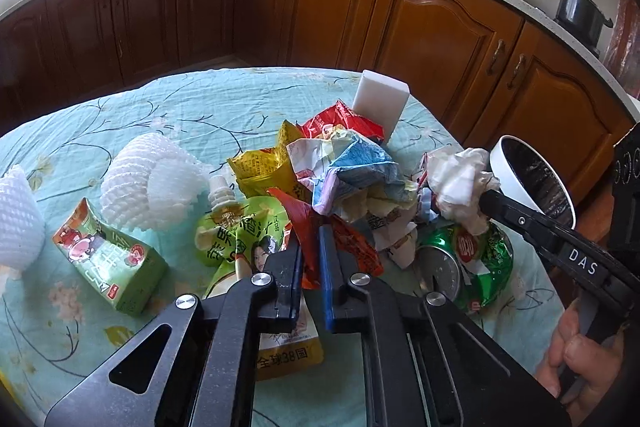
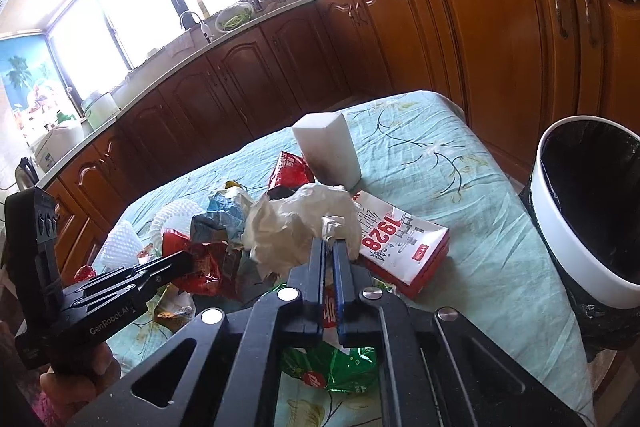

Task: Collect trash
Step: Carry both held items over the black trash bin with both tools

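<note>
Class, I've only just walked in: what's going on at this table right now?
A person is clearing a pile of trash off a cloth-covered table with two handheld grippers. The left gripper is shut on a red wrapper; the right gripper is shut on crumpled white paper. The bin waits at the table's edge; neither piece is in it yet.

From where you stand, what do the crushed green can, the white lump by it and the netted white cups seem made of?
The green can looks like thin metal: a shiny silver end and a printed wall with sharp, glossy dents. The white lump appears to be soft, matte tissue or paper, judging by its loose crumples. The netted cups look like white foam mesh, with an open, puffy lattice, probably fruit sleeves.
</note>
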`<state>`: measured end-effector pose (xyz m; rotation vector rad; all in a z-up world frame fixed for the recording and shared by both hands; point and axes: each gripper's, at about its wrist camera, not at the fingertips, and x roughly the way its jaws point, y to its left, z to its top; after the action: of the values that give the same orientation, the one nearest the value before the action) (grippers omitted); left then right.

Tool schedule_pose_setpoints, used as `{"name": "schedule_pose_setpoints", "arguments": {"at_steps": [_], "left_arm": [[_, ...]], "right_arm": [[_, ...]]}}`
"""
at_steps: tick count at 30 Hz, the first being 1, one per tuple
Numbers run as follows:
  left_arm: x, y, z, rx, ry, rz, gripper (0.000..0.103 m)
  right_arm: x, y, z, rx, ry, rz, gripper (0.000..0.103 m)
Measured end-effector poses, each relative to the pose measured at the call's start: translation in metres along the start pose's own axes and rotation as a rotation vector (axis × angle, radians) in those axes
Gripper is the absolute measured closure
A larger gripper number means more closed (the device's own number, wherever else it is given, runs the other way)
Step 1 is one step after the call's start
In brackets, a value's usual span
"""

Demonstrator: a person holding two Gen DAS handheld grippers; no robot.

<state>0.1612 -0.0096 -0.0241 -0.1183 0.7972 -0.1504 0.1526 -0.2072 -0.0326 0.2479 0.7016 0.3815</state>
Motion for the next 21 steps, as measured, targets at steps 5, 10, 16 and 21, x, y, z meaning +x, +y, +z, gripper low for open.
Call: {"name": "schedule_pose_setpoints", "arguments": {"at_steps": [5, 10, 16, 21], "left_arm": [[-0.025, -0.002, -0.004, 0.005, -0.047, -0.015, 0.1], [-0.045, -0.012, -0.005, 0.023, -0.078, -0.047, 0.1], [-0.058, -0.029, 0.002, 0.051, -0.111, -0.092, 0.1], [-0.064, -0.046, 0.012, 0.075, -0.137, -0.128, 0.1]], "right_arm": [[-0.019, 0.008, 0.0, -0.017, -0.028, 0.011, 0.1], [-0.034, 0.004, 0.002, -0.009, -0.058, 0.008, 0.1], [-0.054, -0.013, 0.006, 0.021, -0.095, -0.012, 0.1], [-0.072, -0.033, 0.008, 0.049, -0.131, -0.042, 0.1]]}}
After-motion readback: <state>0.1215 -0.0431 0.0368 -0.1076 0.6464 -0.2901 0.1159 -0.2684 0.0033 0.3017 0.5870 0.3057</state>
